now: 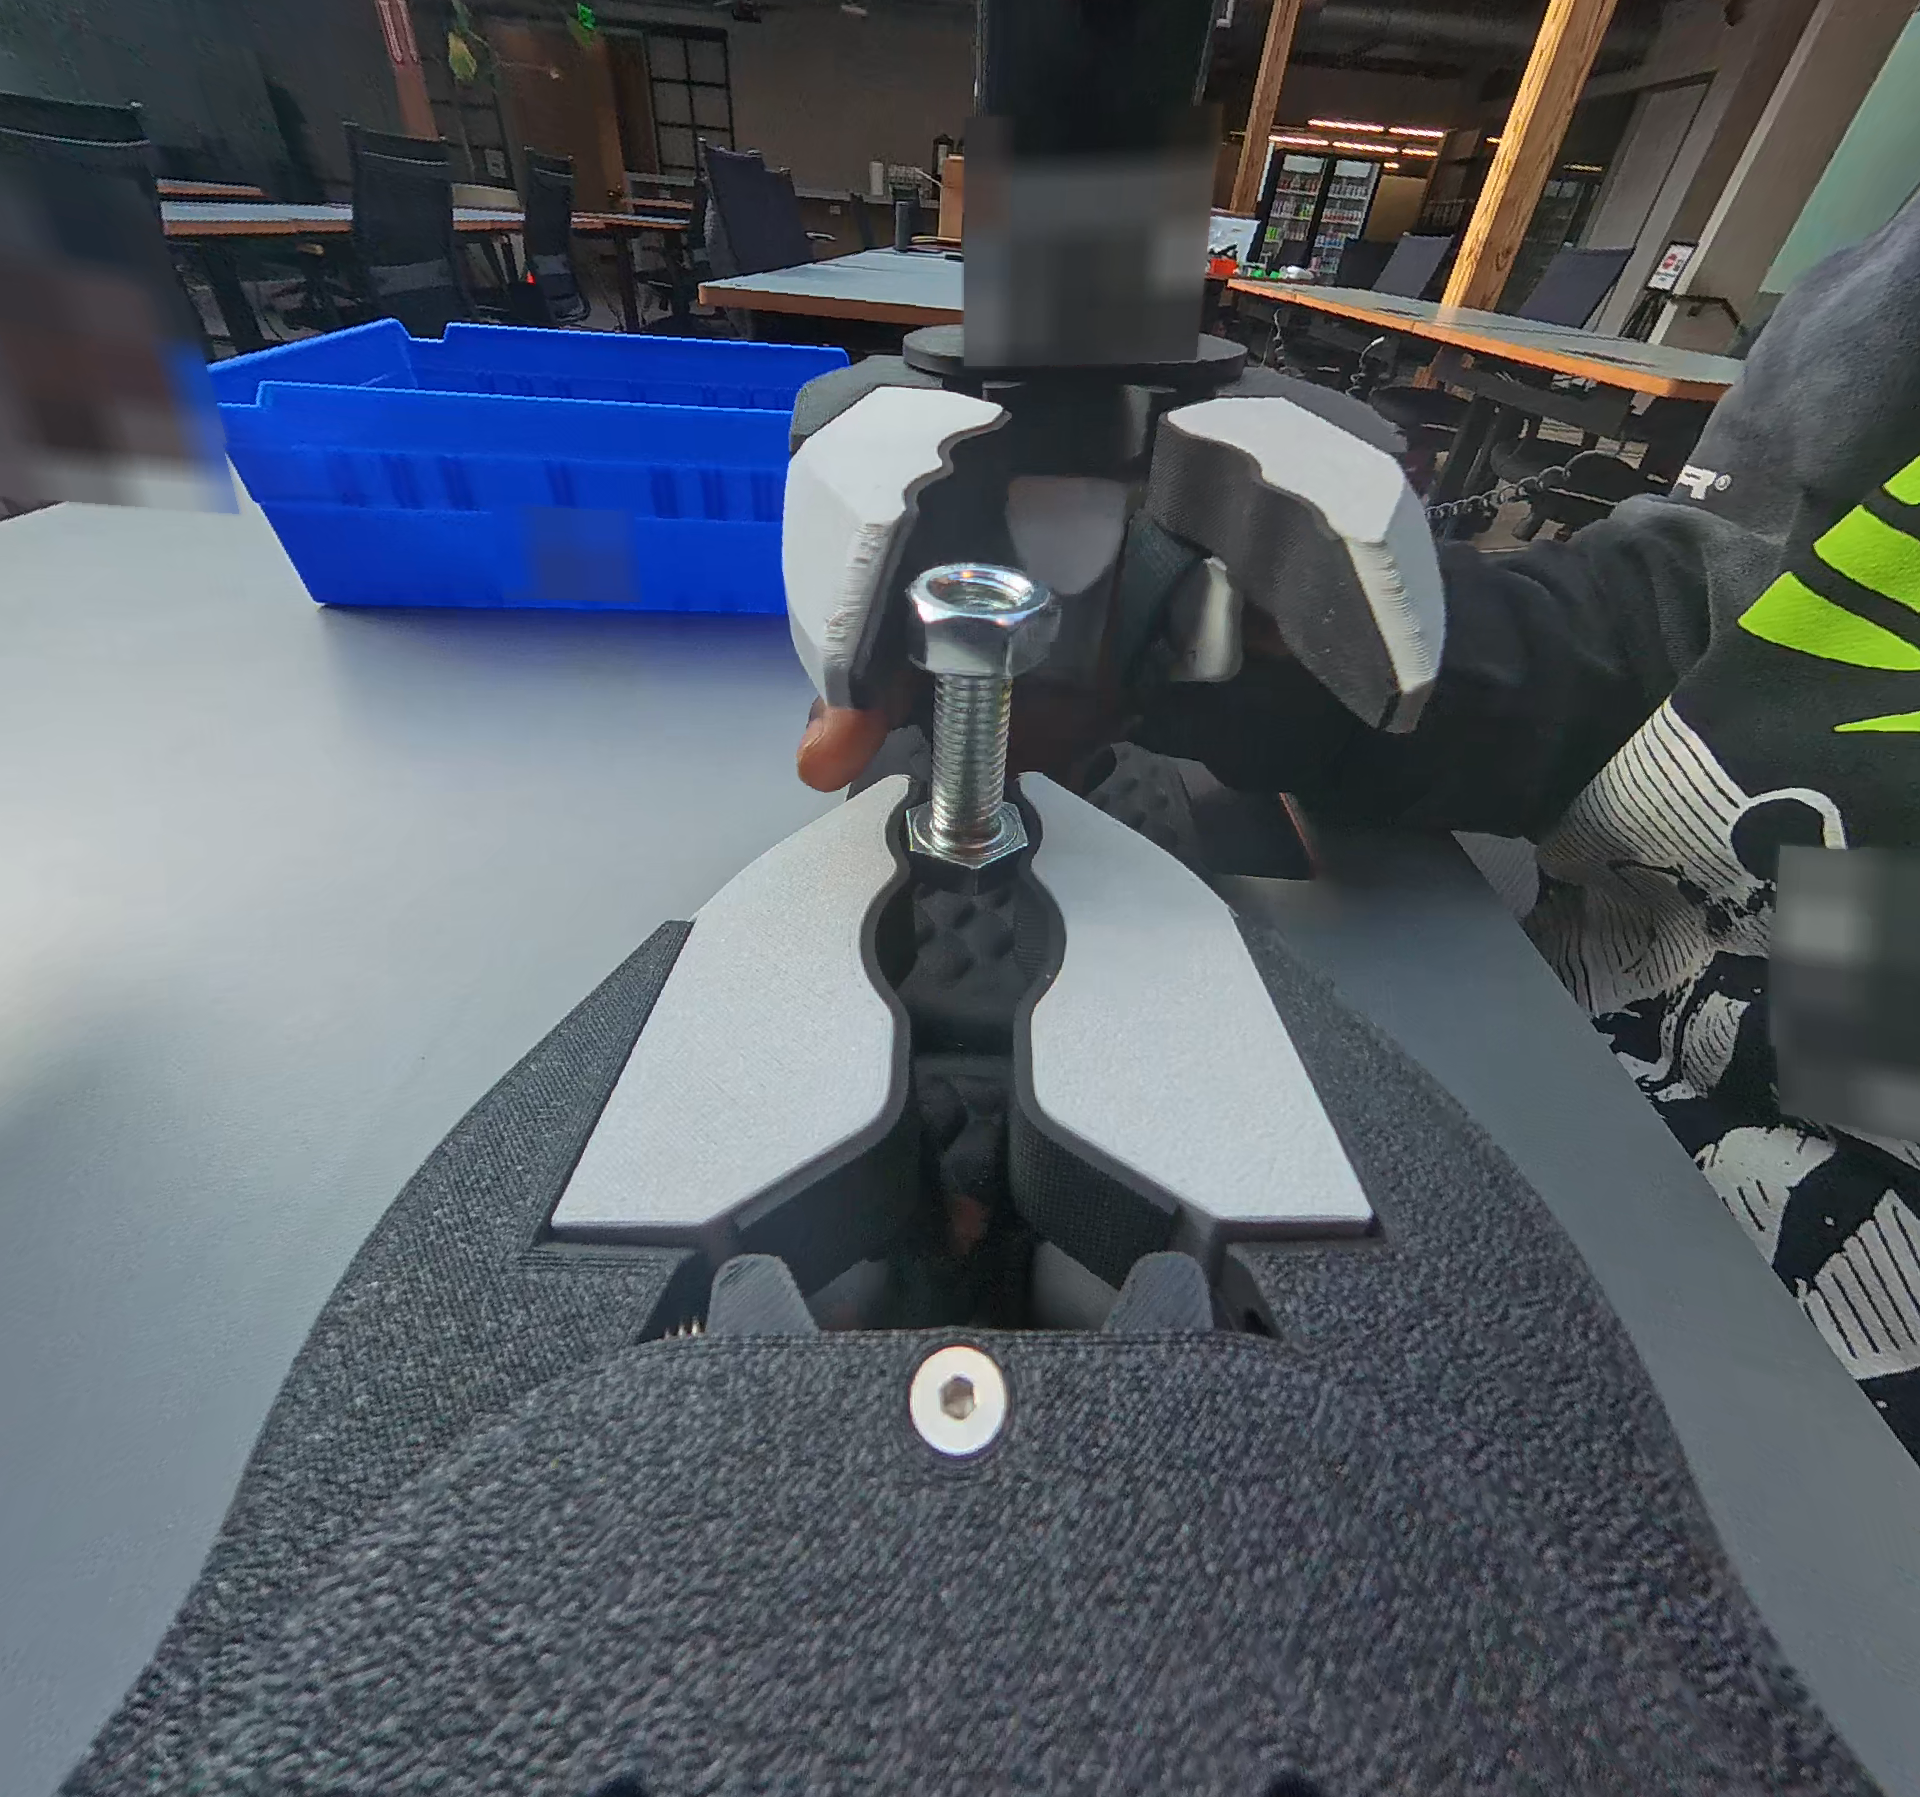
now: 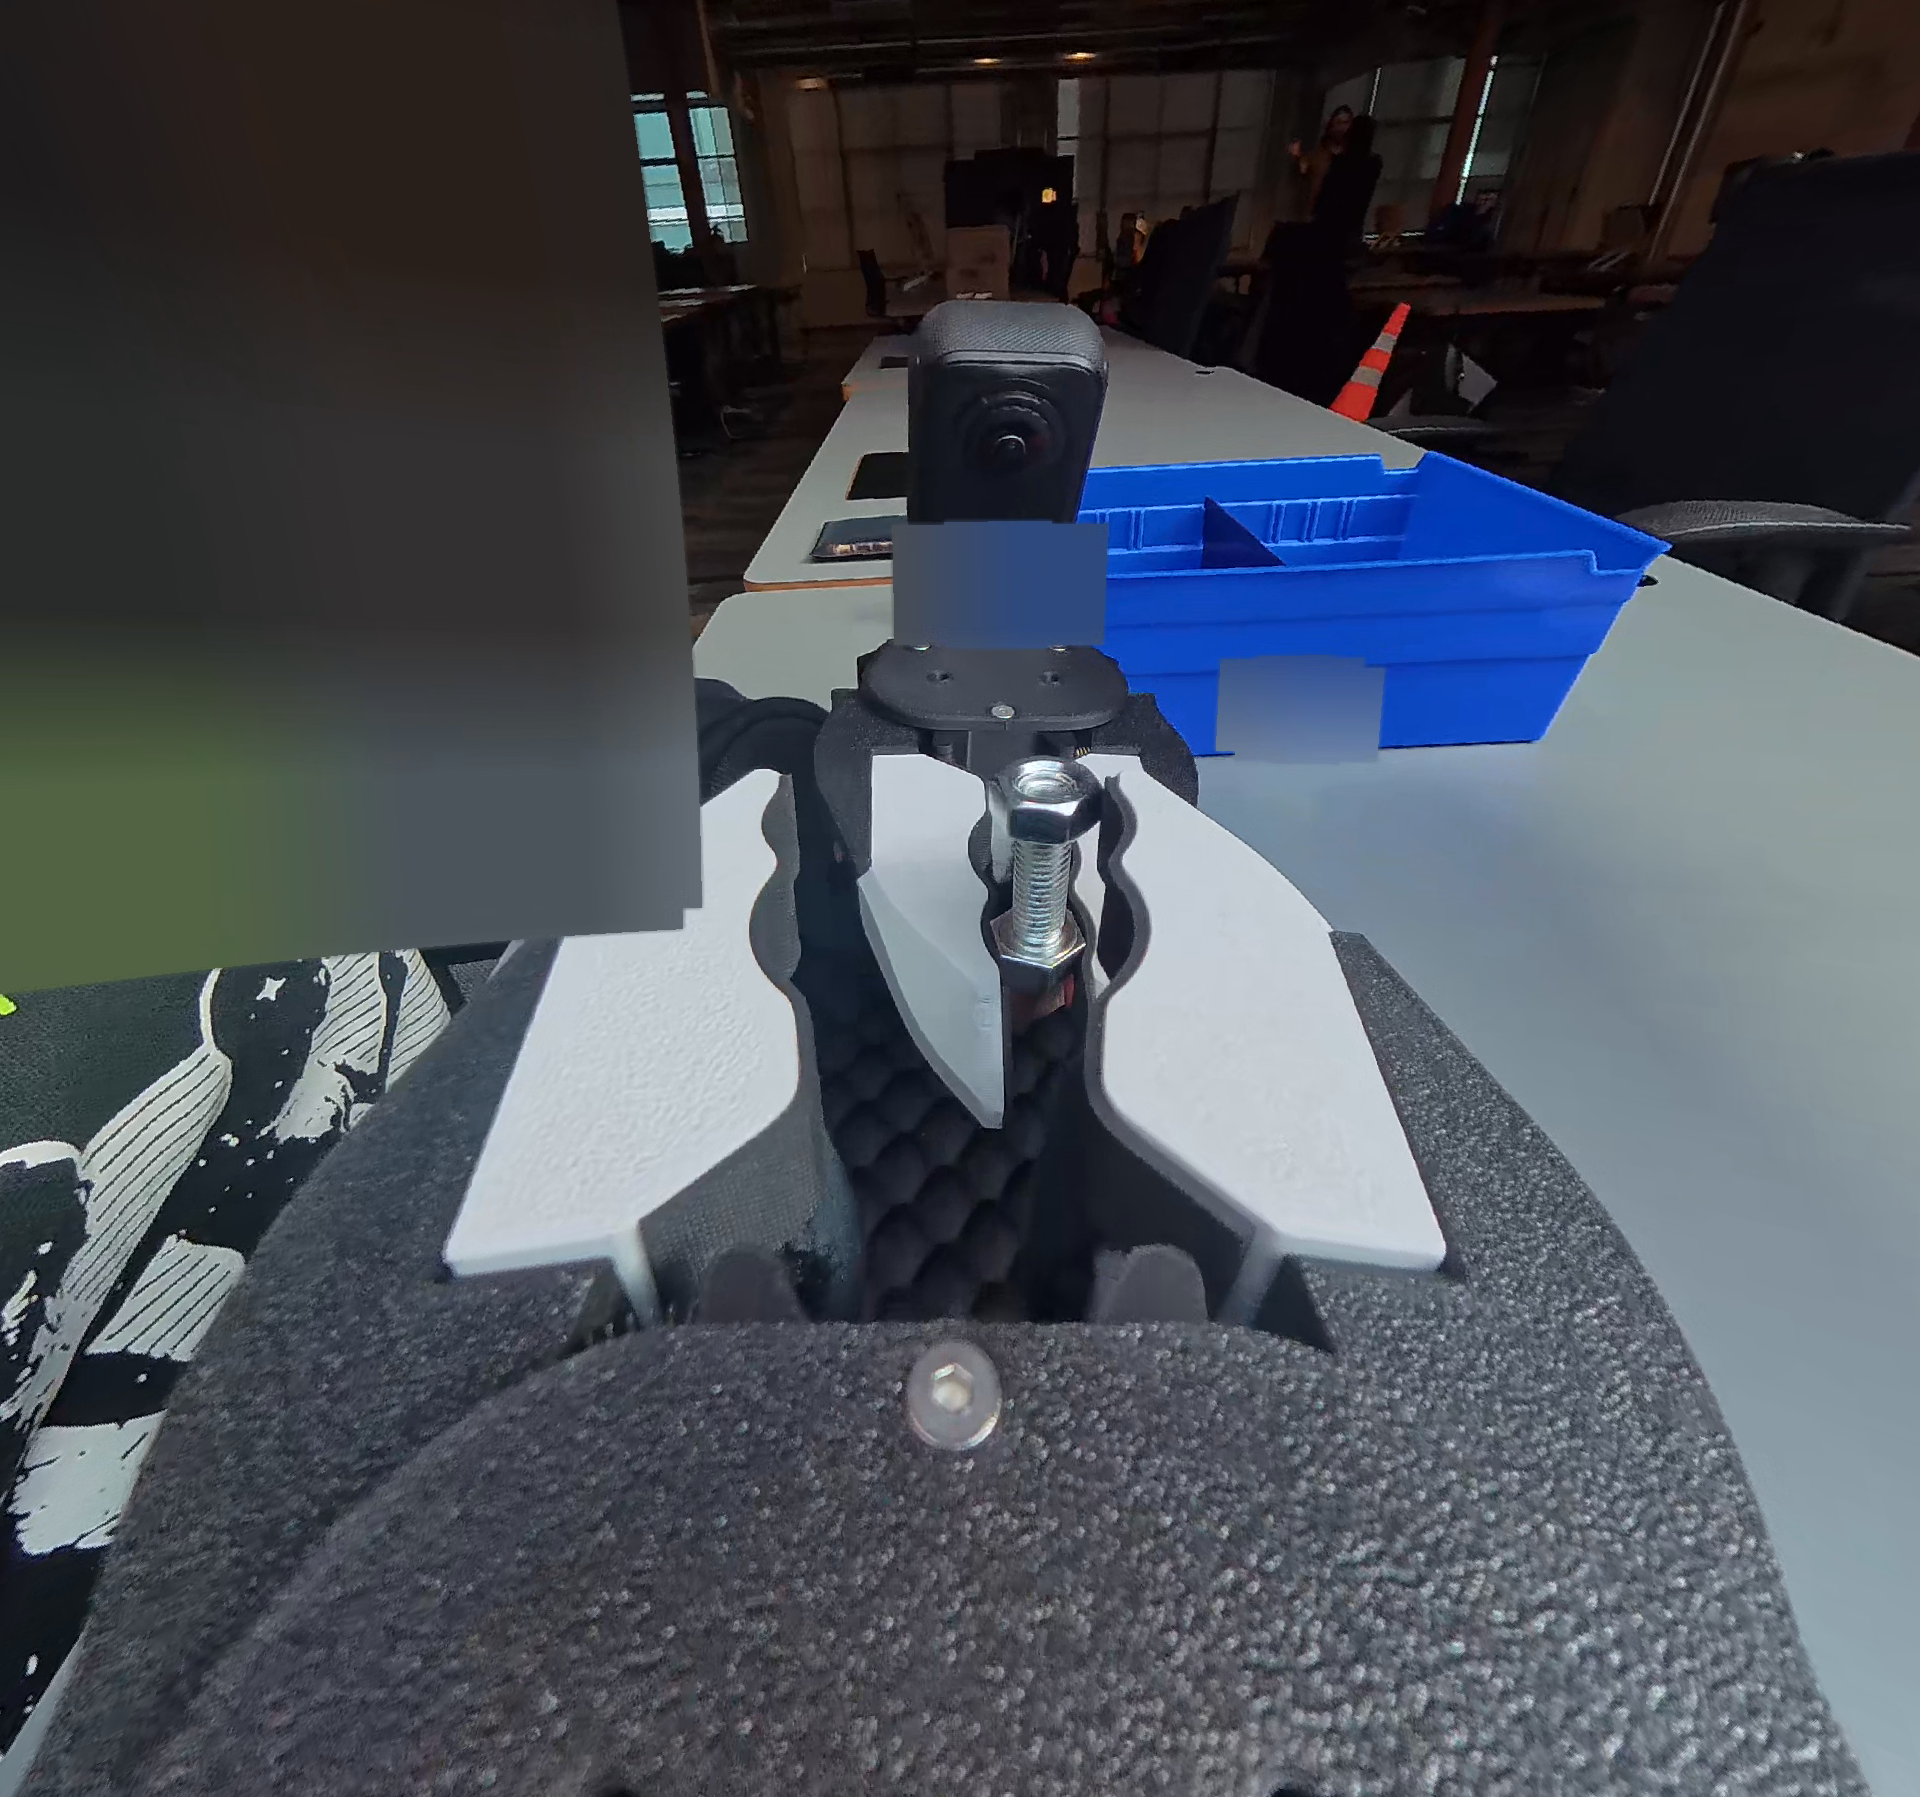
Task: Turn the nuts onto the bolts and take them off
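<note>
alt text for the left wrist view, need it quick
The left claw is shut on the hex head of an upright bolt with a nut at its top. The right claw faces it, open, and a blue bin sits behind on the grey table.

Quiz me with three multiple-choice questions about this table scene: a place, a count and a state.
1. Where is the silver hexagonal steel nut? A at the top end of the silver threaded bolt; B in the blue plastic bin; C lying on the grey table.
2. How many bolts show? A three; B one; C none.
3. The right tool is: A shut on the nut; B out of view; C open.
Answers: 1 A, it caps the upright bolt, which the left tool grips at the bottom. 2 B, only that bolt appears. 3 C, its grey fingers stand wide apart.
</note>
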### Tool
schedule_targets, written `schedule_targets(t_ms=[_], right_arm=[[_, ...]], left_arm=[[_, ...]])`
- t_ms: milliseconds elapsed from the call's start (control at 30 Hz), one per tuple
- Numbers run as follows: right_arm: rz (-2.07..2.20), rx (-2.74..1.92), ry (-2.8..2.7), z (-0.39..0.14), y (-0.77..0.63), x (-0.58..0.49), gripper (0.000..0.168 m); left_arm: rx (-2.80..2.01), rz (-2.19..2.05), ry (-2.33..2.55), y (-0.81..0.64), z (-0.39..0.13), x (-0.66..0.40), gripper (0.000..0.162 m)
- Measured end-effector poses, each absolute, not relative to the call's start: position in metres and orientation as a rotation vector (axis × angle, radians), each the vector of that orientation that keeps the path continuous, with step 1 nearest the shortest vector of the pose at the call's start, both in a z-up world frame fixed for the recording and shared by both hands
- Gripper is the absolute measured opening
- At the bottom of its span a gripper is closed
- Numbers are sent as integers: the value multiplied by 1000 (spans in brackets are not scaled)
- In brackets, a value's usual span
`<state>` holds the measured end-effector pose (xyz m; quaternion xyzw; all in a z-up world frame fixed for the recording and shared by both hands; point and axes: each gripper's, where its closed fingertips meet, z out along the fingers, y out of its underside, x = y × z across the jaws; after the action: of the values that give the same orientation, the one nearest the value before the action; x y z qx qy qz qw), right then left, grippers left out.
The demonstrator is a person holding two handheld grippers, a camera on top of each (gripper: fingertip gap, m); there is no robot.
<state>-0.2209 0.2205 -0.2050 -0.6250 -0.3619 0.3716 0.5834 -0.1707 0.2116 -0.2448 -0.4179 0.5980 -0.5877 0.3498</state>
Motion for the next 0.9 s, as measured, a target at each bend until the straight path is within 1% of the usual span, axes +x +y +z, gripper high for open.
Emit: schedule_targets(t_ms=[100,233,267,333,367,567,600,633,733,767,833,900], right_arm=[[846,-1461,-820,-204,219,-215,51],[797,-1470,-793,-205,218,-207,38],[789,-1469,-784,-205,218,-205,32],[800,-1449,-788,-203,213,-203,10],[805,-1434,-781,-200,211,-203,6],[775,-1442,-790,-199,209,-198,4],[775,-1442,-789,-199,210,-198,5],[777,-1439,-781,-199,212,-198,10],[792,-1420,-758,-195,219,-202,39],[805,-1419,-761,-195,220,-204,47],[833,-1430,-781,-197,223,-212,59],[848,-1442,-811,-200,226,-221,66]], left_arm=[[-1085,-1531,1538,213,-244,-171,14],[-1081,-1525,1545,212,-244,-171,14],[-1081,-1526,1542,212,-244,-171,14],[-1087,-1532,1532,214,-243,-171,14],[-1087,-1533,1533,214,-243,-171,14],[-1085,-1527,1541,213,-244,-171,14],[-1084,-1528,1541,213,-244,-171,14],[-1082,-1527,1542,213,-244,-171,14],[-1079,-1520,1550,212,-245,-171,14],[-1078,-1519,1553,212,-245,-171,14],[-1076,-1518,1555,211,-245,-171,14],[-1075,-1519,1556,211,-245,-171,14]])
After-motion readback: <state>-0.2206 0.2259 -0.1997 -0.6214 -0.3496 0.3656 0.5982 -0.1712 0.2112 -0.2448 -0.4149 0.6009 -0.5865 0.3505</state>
